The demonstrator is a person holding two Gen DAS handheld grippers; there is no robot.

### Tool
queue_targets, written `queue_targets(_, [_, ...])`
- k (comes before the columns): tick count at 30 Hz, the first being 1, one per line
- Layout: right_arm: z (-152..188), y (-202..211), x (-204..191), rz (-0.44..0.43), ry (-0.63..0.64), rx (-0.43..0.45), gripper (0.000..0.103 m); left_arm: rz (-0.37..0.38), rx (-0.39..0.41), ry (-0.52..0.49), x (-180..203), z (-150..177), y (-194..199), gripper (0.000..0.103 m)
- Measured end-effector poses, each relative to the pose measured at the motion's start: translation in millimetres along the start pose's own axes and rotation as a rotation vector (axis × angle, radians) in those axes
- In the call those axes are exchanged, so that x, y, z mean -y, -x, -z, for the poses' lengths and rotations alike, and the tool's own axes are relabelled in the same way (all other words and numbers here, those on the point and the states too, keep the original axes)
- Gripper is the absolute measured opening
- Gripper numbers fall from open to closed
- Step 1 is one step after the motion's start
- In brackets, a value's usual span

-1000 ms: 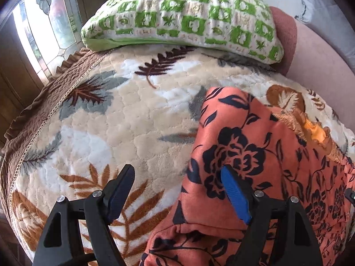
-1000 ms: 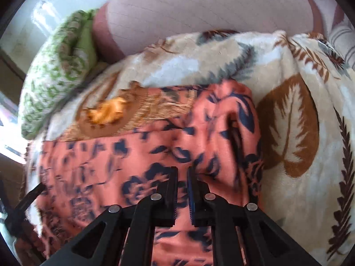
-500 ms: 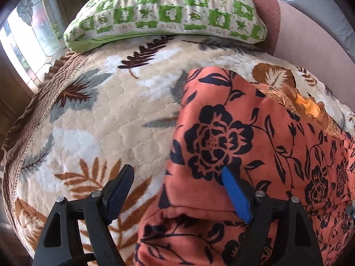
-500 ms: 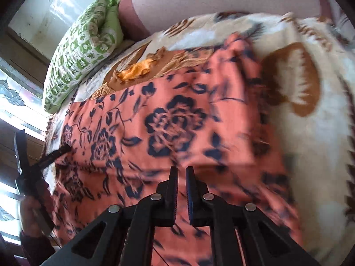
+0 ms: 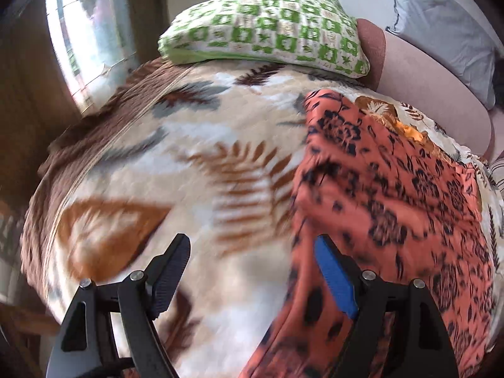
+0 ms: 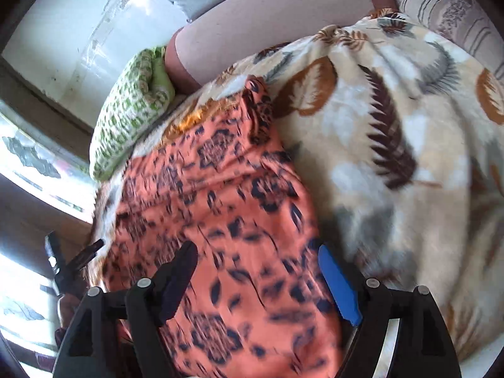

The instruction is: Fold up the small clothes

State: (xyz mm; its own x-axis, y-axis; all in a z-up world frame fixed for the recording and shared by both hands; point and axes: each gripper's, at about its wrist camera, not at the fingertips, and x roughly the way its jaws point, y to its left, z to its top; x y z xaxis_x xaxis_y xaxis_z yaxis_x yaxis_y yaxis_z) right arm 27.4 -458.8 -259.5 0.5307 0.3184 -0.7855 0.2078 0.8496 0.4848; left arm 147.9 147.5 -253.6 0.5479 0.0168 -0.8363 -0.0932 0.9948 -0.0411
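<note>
The orange floral garment (image 6: pixel 220 236) lies spread on the leaf-print blanket (image 5: pixel 176 163) of a bed, its far edge near the green pillow (image 5: pixel 264 28). It looks thin, light and limp, so I judge it will drape and slide with little effort and hold a crease poorly on the plush blanket; corners or a hem edge are the best places to pinch, gathering both layers where it is already doubled. The left hand-held gripper (image 5: pixel 255 271) hovers low over the garment's left edge, fingers spread wide apart, one over blanket and one over cloth, holding nothing. The right hand-held gripper (image 6: pixel 258 277) is likewise wide apart, tilted down above the near part of the garment, gripping nothing.
</note>
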Motion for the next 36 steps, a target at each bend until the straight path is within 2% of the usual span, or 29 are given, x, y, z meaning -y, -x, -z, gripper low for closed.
queue_targets(4, [17,9,7,0.015,-0.012,-0.037,0.082,0.014,-0.054,0.003,-24,41,29,0.082])
queue_targets(7, [26,16,12,0.015,-0.035,-0.036,0.082,0.057,-0.087,-0.026,-25,58,44,0.082])
queue_targets(10, [34,22,15,0.03,-0.055,-0.037,0.082,0.038,-0.096,-0.063,-23,64,46,0.082])
queue_targets(11, [36,24,17,0.027,-0.062,-0.039,0.082,0.034,-0.128,-0.083,-21,67,41,0.081])
queue_targets(15, [44,32,21,0.039,-0.065,-0.052,0.082,0.123,-0.193,-0.097,-16,82,36,0.08])
queue_targets(16, [45,34,22,0.042,-0.065,-0.055,0.082,0.143,-0.204,-0.104,-14,86,35,0.077])
queue_targets(18, [48,36,24,0.041,-0.068,-0.064,0.082,0.171,-0.23,-0.121,-11,94,31,0.063])
queue_targets(20, [51,35,26,0.043,-0.07,-0.079,0.082,0.185,-0.274,-0.117,-10,102,22,0.035])
queue_targets(21, [52,35,27,0.049,-0.07,-0.085,0.082,0.195,-0.298,-0.102,-12,104,17,0.031])
queue_targets(25, [57,28,35,0.072,-0.091,-0.126,0.082,0.181,-0.311,-0.02,-24,102,16,0.033])
queue_targets(28, [59,23,45,0.078,-0.121,-0.148,0.082,0.171,-0.318,-0.006,-27,101,15,0.053])
queue_targets(32, [58,19,50,0.071,-0.14,-0.162,0.082,0.172,-0.346,0.004,-25,104,9,0.053])
queue_targets(33, [59,19,50,0.072,-0.138,-0.162,0.082,0.173,-0.342,0.005,-24,105,9,0.052])
queue_targets(35, [59,15,49,0.073,-0.136,-0.173,0.082,0.174,-0.335,-0.002,-22,104,9,0.03])
queue_targets(36, [59,13,49,0.073,-0.138,-0.184,0.082,0.181,-0.334,-0.004,-21,104,10,0.026])
